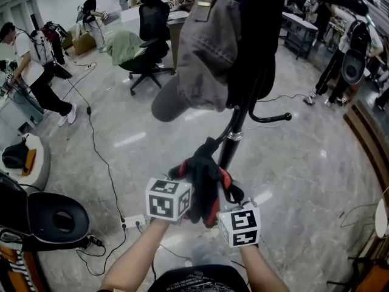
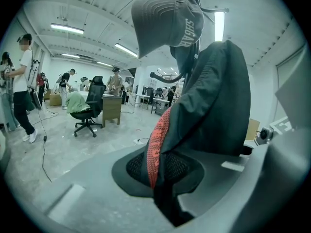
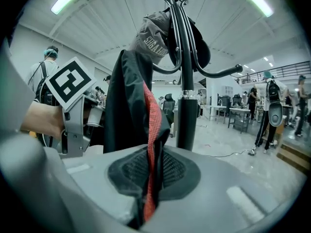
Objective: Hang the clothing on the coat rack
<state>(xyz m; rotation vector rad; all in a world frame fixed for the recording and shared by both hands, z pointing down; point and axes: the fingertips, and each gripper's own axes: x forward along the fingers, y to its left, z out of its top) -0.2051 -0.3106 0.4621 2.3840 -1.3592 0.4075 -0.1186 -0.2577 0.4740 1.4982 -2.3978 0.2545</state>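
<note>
A black garment with a red trim [image 1: 205,176] hangs bunched between my two grippers, just in front of the black coat rack pole [image 1: 234,134]. In the left gripper view my left gripper [image 2: 160,181] is shut on the garment's [image 2: 214,101] red-edged fold. The right gripper [image 3: 147,181] pinches the same garment [image 3: 125,101] from the other side, next to the pole [image 3: 186,115]. A grey cap [image 1: 203,59] hangs on a hook up on the rack, over the garment. The left gripper's marker cube [image 3: 72,81] shows in the right gripper view. In the head view the cloth hides both pairs of jaws.
A black office chair with a green cloth on it [image 1: 143,47] stands behind the rack. People stand at the left [image 1: 30,72] and the right [image 1: 340,66]. A cable [image 1: 100,151] runs over the floor to a power strip [image 1: 134,221]. A curved rack hook [image 1: 270,118] sticks out to the right.
</note>
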